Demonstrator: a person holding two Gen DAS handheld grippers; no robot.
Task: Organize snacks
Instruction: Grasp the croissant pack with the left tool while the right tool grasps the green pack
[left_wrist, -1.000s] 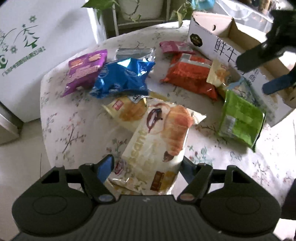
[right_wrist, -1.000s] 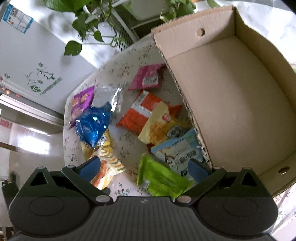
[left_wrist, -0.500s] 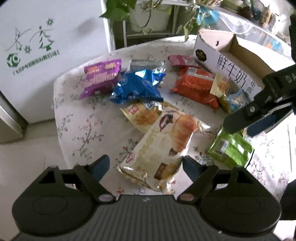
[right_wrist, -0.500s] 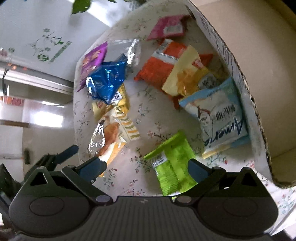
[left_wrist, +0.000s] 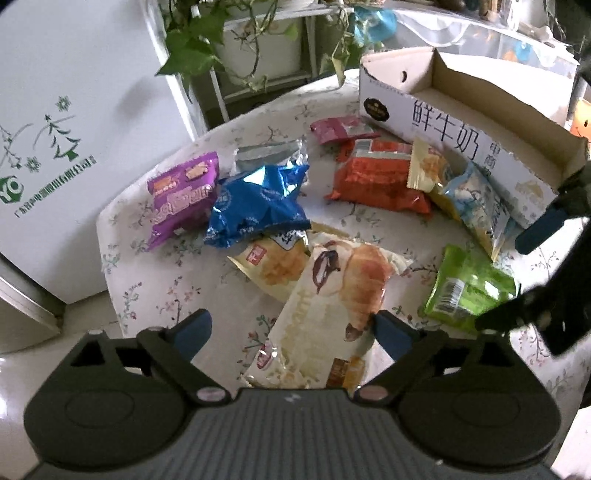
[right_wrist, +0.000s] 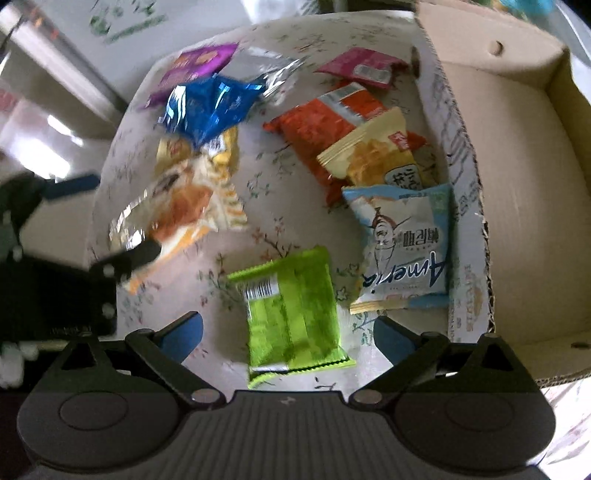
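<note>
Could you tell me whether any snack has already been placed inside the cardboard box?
No, the cardboard box shows only its bare brown floor.

Snack packets were glossy plastic film, the blue packet (left_wrist: 255, 206) crinkled and foil-bright; the box (right_wrist: 513, 192) was matt corrugated cardboard; the tablecloth (left_wrist: 177, 291) printed cloth.

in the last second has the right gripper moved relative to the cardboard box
Yes. The right gripper has swung off the cardboard box, which now sits right, and hangs over the green packet, jaws open.
</note>
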